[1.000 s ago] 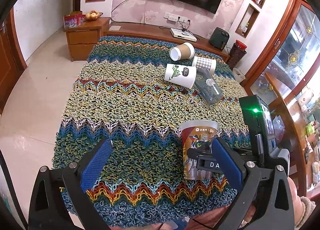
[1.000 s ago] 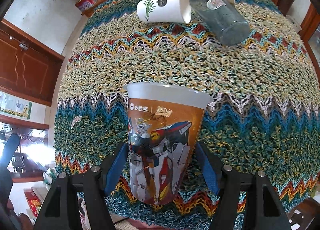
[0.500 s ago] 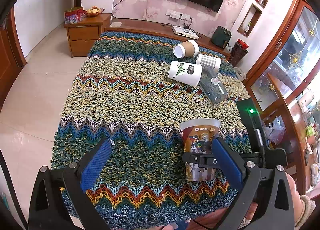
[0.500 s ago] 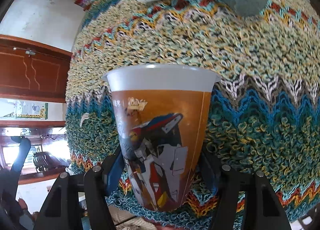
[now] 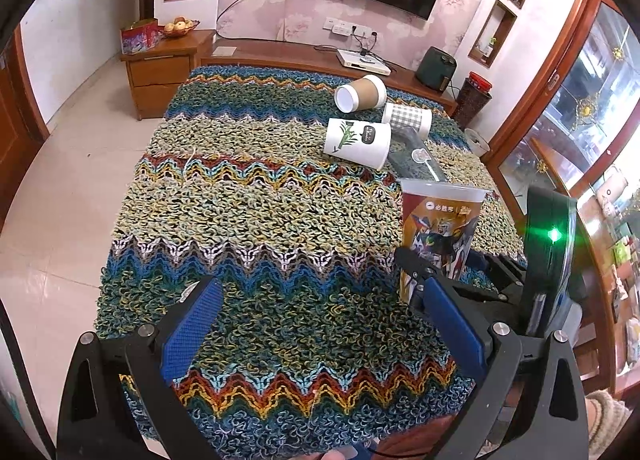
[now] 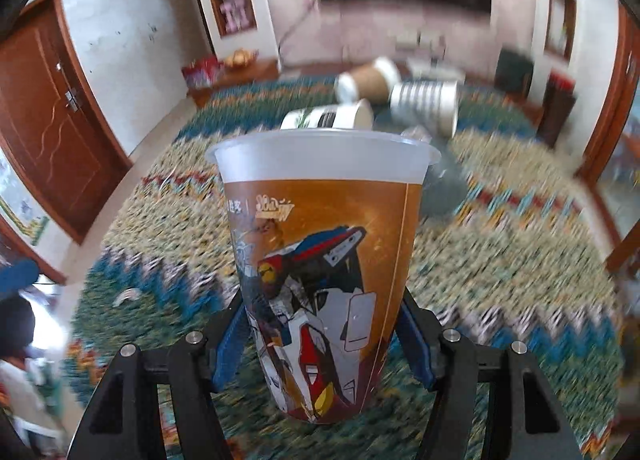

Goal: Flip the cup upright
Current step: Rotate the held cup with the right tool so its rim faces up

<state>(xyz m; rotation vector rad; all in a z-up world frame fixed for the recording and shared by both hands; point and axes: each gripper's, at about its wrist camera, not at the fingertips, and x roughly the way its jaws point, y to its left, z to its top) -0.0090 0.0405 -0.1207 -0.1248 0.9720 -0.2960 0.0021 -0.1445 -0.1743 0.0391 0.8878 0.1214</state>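
Observation:
An orange plastic cup with a robot print (image 6: 320, 276) stands upright, mouth up, between my right gripper's (image 6: 324, 336) blue pads, which are shut on its lower half. It also shows in the left wrist view (image 5: 438, 236), held over the right side of the knitted zigzag cloth (image 5: 256, 228). My left gripper (image 5: 320, 328) is open and empty above the cloth's near part, left of the cup.
Several cups lie on their sides at the far right of the cloth: a white leaf-print cup (image 5: 358, 142), a brown sleeved cup (image 5: 360, 93), a checked cup (image 5: 408, 120) and a dark clear tumbler (image 5: 416, 160). A wooden TV bench (image 5: 304, 56) stands behind.
The right gripper has tilted up and lifted with the cup in it, so its view now faces the room. The left gripper has drawn back a little and stays open.

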